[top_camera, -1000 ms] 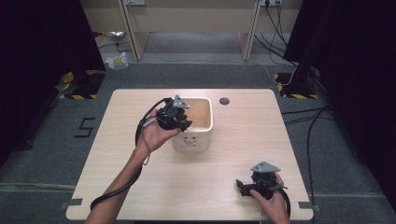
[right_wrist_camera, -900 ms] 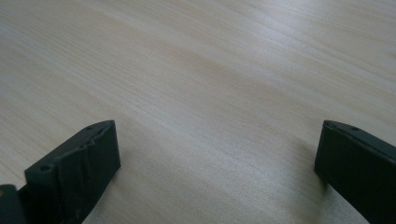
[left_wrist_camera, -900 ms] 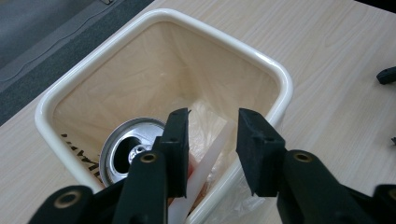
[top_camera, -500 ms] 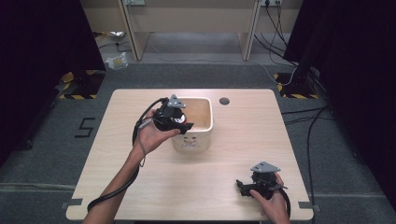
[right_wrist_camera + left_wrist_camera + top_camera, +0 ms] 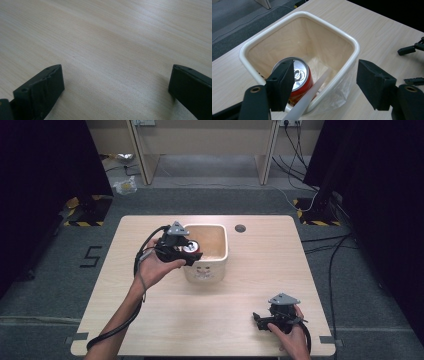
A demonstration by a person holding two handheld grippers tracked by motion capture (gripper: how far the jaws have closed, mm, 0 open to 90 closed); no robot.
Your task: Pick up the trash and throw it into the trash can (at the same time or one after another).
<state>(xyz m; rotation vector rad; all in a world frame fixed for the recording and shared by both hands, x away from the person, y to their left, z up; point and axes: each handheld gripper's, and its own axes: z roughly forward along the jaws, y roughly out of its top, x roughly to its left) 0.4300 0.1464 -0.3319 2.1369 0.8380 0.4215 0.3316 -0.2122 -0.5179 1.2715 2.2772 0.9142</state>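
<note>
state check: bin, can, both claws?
bin: upright on table, holds can and a white stick
can: inside bin, top up, unopened
white stick: leaning on bin rim
left claw: open, above bin
right claw: open, nothing between its jaws, low over table

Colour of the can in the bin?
Red body with a silver top; the can sits inside the cream bin. The left gripper view shows it best.
</note>
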